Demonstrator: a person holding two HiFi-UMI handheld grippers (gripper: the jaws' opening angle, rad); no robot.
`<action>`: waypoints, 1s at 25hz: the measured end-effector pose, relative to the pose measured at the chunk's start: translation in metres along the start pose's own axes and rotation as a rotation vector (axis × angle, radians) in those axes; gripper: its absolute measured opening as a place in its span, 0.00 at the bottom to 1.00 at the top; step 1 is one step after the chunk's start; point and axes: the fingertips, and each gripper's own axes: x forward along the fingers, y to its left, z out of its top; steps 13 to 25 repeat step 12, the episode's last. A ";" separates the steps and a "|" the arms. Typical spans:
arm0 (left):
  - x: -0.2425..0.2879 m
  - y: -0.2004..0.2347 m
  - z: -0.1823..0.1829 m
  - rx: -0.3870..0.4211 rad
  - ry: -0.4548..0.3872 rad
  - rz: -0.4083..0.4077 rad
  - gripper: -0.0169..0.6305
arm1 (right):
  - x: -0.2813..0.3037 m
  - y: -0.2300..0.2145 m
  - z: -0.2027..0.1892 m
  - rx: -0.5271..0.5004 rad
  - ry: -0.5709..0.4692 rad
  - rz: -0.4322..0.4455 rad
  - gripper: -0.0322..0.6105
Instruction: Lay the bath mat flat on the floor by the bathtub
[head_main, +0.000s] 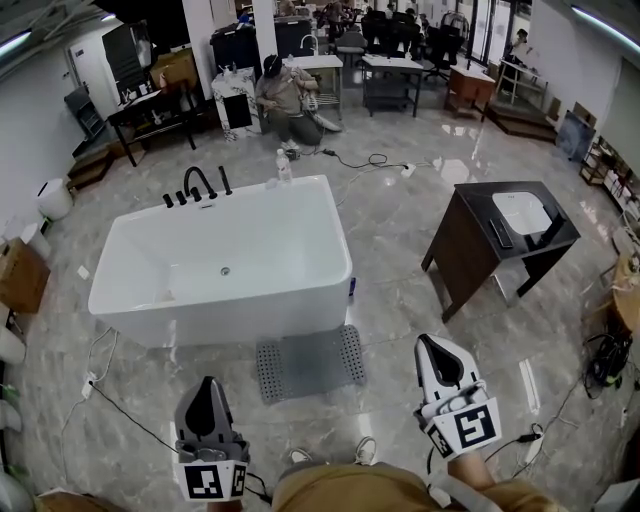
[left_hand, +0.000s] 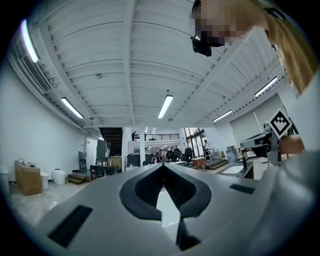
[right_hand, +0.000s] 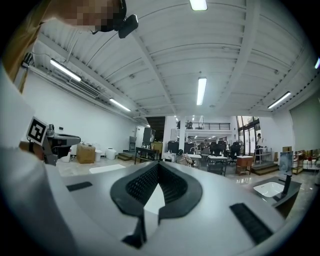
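Both left tool (head_main: 205, 386) and right tool (head_main: 431, 346) are held clenched, empty; the bath mat (head_main: 310, 362) is spread flat just beside the bathtub (head_main: 230, 316).

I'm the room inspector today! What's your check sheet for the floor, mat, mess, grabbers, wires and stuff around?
Surface: shiny grey floor.
Job's things: bath mat lies on the floor in front of the bathtub; its side edges look turned over.
Clutter: bottle behind the bathtub; cardboard box at left.
Grippers: left gripper and right gripper, jaws shut, both empty.
Cables: cable near the bathtub's left end; another behind it.
Surroundings: sink cabinet, crouching person, desks.
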 end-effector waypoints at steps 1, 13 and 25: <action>0.000 0.001 0.000 -0.003 0.000 0.000 0.03 | 0.001 0.000 0.001 0.000 -0.001 -0.002 0.05; 0.010 0.011 -0.007 -0.016 -0.003 -0.006 0.03 | 0.009 0.005 0.005 -0.009 -0.007 -0.013 0.05; 0.010 0.011 -0.007 -0.016 -0.003 -0.006 0.03 | 0.009 0.005 0.005 -0.009 -0.007 -0.013 0.05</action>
